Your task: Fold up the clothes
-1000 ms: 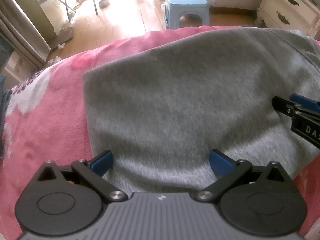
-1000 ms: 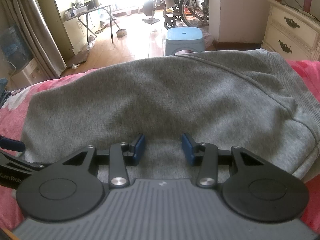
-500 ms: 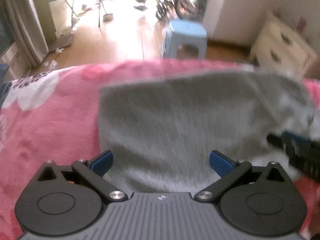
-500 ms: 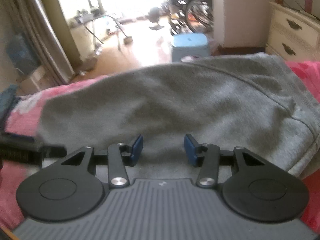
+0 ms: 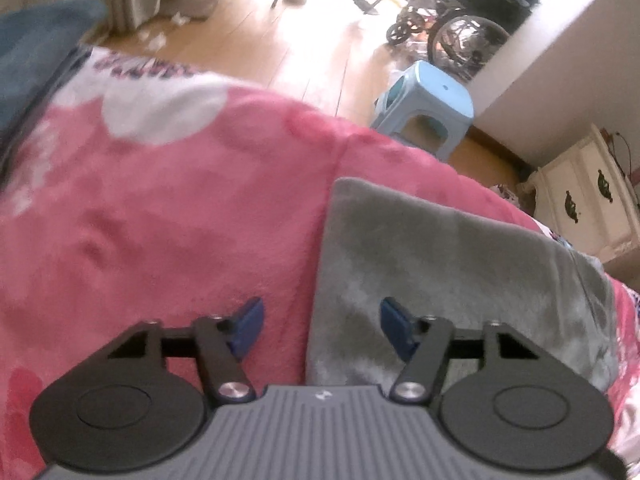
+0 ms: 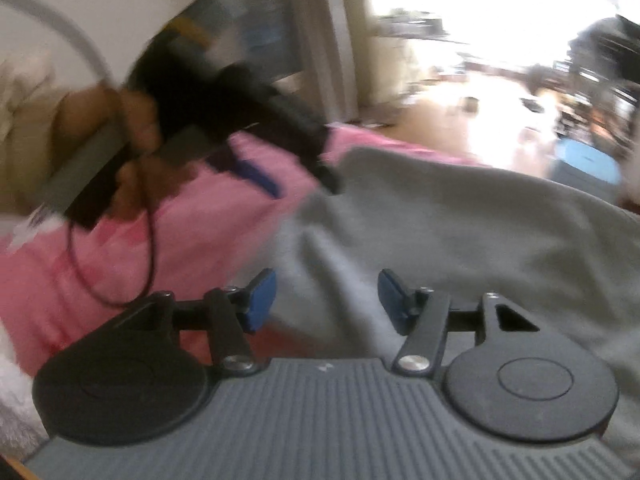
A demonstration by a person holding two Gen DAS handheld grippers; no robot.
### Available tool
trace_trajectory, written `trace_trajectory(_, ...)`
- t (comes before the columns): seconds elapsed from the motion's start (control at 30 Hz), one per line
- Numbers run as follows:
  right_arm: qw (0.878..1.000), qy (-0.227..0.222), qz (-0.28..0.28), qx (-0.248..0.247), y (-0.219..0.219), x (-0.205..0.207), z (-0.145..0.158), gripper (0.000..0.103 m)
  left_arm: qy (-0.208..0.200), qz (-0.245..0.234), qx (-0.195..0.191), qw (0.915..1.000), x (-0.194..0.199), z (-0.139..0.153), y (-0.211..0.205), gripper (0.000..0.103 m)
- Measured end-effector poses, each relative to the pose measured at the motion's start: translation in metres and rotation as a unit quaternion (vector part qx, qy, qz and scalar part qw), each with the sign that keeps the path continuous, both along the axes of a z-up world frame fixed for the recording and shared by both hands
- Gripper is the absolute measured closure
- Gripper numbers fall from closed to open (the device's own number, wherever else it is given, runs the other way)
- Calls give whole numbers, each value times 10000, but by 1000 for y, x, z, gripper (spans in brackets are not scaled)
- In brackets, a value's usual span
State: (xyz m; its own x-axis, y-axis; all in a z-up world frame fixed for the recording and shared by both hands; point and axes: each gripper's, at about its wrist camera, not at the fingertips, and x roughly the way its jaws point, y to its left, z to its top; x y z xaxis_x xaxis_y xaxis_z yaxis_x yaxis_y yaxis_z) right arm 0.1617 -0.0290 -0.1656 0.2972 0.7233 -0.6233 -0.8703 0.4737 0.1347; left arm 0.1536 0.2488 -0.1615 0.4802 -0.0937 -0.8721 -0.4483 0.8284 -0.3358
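**Grey garment lies folded on the pink blanket, both grippers off it**

Bedroom floor of pale wood fills the background, with a blue stool (image 5: 426,106) at about 1 o'clock in the left wrist view, a wheelchair (image 5: 460,28) beyond it, and a cream dresser (image 5: 584,204) at 3 o'clock. Nearer, a pink blanket (image 5: 168,216) with white blotches covers the bed.

Taking the left wrist view first: the blanket takes the whole left half. The grey garment (image 5: 452,280) lies from the centre toward 4 o'clock, a compact slab with a straight left edge and a squared top corner. The left gripper (image 5: 320,326) straddles that left edge, one pad over blanket, the other over grey cloth. Its jaws are closing, about half apart, with nothing pinched between them that I can see.

In the right wrist view, much blurred, a hand (image 6: 128,140) holds the left gripper (image 6: 276,176) at 10 o'clock, above the blanket (image 6: 200,240), close to the garment's edge. The garment (image 6: 480,248) spreads from the centre to 3 o'clock, softly rumpled near its left side. The right gripper (image 6: 326,300) hangs over it with jaws opening, about half apart; the pads do not press on cloth.

As a judgement: the folding looks far along, since the cloth shows a tidy doubled shape with clean edges. What may remain is another fold from the left edge, or just smoothing the ripples. The cloth looks thick, fleecy and limp.
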Motion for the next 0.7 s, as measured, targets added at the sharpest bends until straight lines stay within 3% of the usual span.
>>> trace_trajectory(0.07, 9994, -47, 330, -109, 13, -3, -3, 45, 27, 41, -75, 10000, 0, -4, 5, 50)
trace_trajectory(0.33, 9911, -505, 1143, -456, 46, -11, -9, 41, 92, 110, -294, 9995, 5, -8, 10, 63)
trace_trajectory(0.5, 9797, -975, 1511, -885, 57, -33, -21, 28, 79, 98, -409, 9991, 15, -9, 10, 67)
trace_trajectory(0.63, 9740, -1417, 1369, -1118, 62, -41, -29, 30, 50, 36, -498, 9987, 22, -11, 8, 71)
trace_trajectory(0.7, 9749, -1484, 1239, -1102, 63, -41, -28, 43, 31, 22, -527, 9986, 27, -13, 7, 72)
